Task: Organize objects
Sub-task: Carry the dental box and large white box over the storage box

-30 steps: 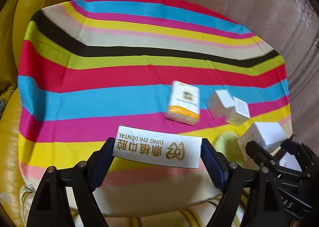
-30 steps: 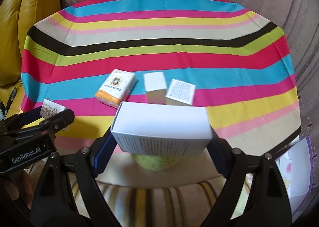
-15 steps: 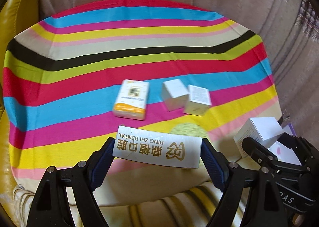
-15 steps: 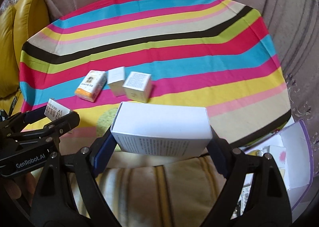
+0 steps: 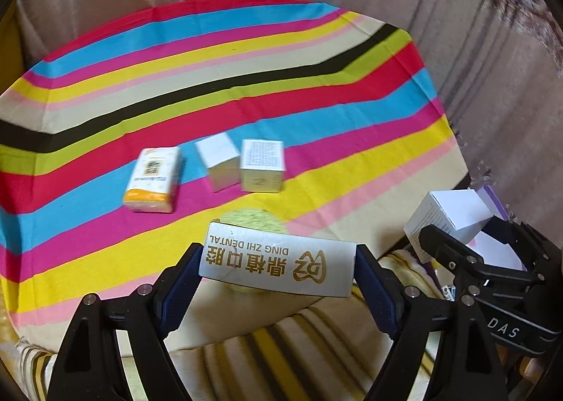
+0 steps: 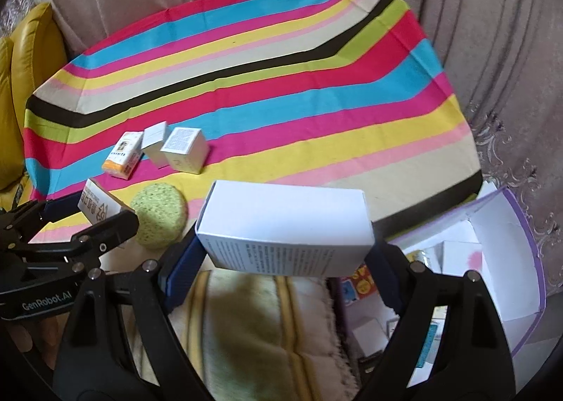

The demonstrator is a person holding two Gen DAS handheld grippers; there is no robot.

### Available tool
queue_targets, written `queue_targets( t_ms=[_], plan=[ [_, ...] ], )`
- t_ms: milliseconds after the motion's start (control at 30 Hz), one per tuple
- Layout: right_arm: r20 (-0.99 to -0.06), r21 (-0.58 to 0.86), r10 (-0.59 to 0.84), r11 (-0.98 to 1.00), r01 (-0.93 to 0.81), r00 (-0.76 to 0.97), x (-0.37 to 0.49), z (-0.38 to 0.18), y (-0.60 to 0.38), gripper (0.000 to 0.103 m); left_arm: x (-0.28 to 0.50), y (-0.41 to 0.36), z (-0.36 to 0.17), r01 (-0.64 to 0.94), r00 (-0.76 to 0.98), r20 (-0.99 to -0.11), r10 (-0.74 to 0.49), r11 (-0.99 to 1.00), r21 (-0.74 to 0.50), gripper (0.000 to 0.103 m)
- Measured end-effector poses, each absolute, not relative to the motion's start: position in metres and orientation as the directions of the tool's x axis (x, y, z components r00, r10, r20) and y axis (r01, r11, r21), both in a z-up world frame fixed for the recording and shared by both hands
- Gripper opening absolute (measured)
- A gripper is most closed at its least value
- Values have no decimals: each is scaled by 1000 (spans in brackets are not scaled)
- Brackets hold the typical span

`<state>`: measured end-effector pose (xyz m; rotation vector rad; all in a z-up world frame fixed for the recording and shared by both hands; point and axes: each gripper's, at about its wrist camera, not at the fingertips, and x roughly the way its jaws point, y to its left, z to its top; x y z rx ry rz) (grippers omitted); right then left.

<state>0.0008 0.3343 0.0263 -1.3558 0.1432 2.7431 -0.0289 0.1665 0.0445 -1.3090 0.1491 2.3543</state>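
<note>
My left gripper [image 5: 278, 269] is shut on a silver box with gold "DING ZHI DENTAL" lettering [image 5: 278, 262], held crosswise above the near edge of the striped cloth [image 5: 316, 91]. My right gripper [image 6: 283, 249] is shut on a larger white box with small print [image 6: 285, 228]; that box [image 5: 447, 216] also shows at the right of the left wrist view. On the cloth lie an orange-and-white box [image 5: 153, 179], a plain white box [image 5: 220, 161] and a printed white cube box [image 5: 262, 165]. A green round sponge [image 6: 160, 214] lies near the front edge.
An open white carton with purple edging [image 6: 499, 253] stands at the lower right and holds several small packages. A yellow cushion [image 6: 21, 84] is at the left. A beige curtain [image 6: 492, 49] hangs behind and to the right. A striped towel [image 6: 246, 323] lies below the grippers.
Both grippers moved rightward with their boxes still held. The objects on the cloth slid left in both views, and the open carton came into the right wrist view.
</note>
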Motion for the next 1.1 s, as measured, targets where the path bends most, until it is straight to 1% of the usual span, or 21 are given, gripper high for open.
queue_targets(
  t_ms=[433, 767, 1100],
  plan=[
    [-795, 31, 92, -981, -191, -600, 30, 26, 389, 87, -8, 223, 48, -555, -426, -838, 340, -830, -55, 84],
    [-800, 24, 139, -965, -262, -584, 54, 27, 434, 87, 11, 257, 53, -630, -388, -838, 382, -774, -61, 84],
    [-793, -50, 241, -941, -334, -560, 73, 27, 479, 87, 35, 301, 46, -720, -310, -858, 408, -691, -68, 84]
  ],
)
